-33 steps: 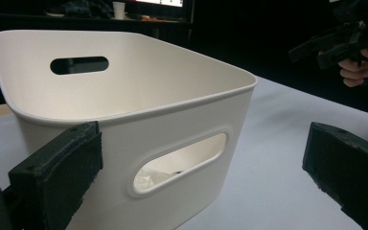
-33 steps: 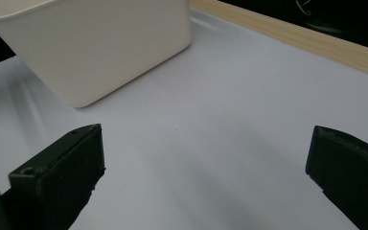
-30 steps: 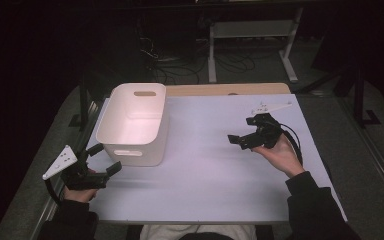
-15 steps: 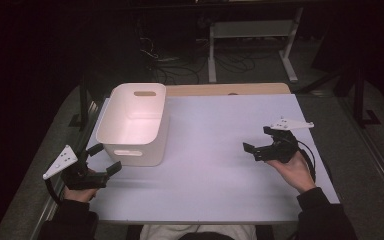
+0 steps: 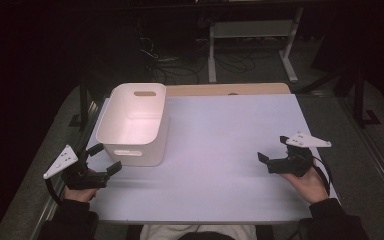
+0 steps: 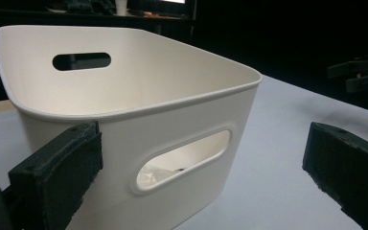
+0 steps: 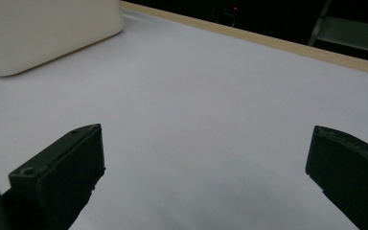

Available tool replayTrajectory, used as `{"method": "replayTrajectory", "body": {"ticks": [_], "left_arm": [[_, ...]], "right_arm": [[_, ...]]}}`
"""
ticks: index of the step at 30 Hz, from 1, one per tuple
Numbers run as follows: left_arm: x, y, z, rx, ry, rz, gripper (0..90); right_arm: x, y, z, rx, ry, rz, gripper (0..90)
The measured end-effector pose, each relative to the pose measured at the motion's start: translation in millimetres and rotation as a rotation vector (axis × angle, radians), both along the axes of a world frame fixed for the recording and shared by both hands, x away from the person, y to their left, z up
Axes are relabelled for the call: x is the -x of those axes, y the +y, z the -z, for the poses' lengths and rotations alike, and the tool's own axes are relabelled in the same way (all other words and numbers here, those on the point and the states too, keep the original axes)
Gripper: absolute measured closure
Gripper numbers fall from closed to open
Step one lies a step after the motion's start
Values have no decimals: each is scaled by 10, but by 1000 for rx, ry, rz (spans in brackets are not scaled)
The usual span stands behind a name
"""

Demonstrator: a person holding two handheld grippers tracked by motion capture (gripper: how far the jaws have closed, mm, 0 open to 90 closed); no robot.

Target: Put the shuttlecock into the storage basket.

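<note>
A white plastic bin (image 5: 135,125) with handle slots stands at the left of the white table top (image 5: 220,150). My left gripper (image 5: 106,158) rests near the bin's front left corner, open, with nothing between its jaws. In the left gripper view the bin (image 6: 139,110) stands close ahead of the open left gripper (image 6: 201,160), with its near handle slot between the jaws' line. My right gripper (image 5: 273,150) sits low at the table's near right, open and pointing left. The right gripper (image 7: 206,153) has bare table between its jaws.
A wooden strip (image 5: 225,89) runs along the table's far edge. Beyond it are a metal stand (image 5: 252,30) and cables on the floor. A bin corner (image 7: 43,33) shows far left in the right gripper view. The other gripper (image 6: 359,79) shows at the left gripper view's right edge.
My right gripper has moved from mid-right of the table toward the person and to the right, settling lower near the front right. The left gripper and the bin have not moved.
</note>
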State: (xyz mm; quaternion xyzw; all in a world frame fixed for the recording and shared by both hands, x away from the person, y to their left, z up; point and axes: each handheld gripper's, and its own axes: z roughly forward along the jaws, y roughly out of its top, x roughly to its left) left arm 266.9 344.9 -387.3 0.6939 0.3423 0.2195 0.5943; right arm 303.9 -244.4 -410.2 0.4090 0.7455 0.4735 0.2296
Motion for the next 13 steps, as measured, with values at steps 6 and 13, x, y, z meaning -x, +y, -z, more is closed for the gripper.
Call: {"method": "replayTrajectory", "body": {"ticks": [6, 13], "left_arm": [[1, -1, -1, 0, 0, 0, 0], [1, -3, -1, 2, -1, 2, 0]], "right_arm": [[71, -62, 20, -28, -19, 23, 0], [125, -99, 44, -47, -25, 34, 0]]}}
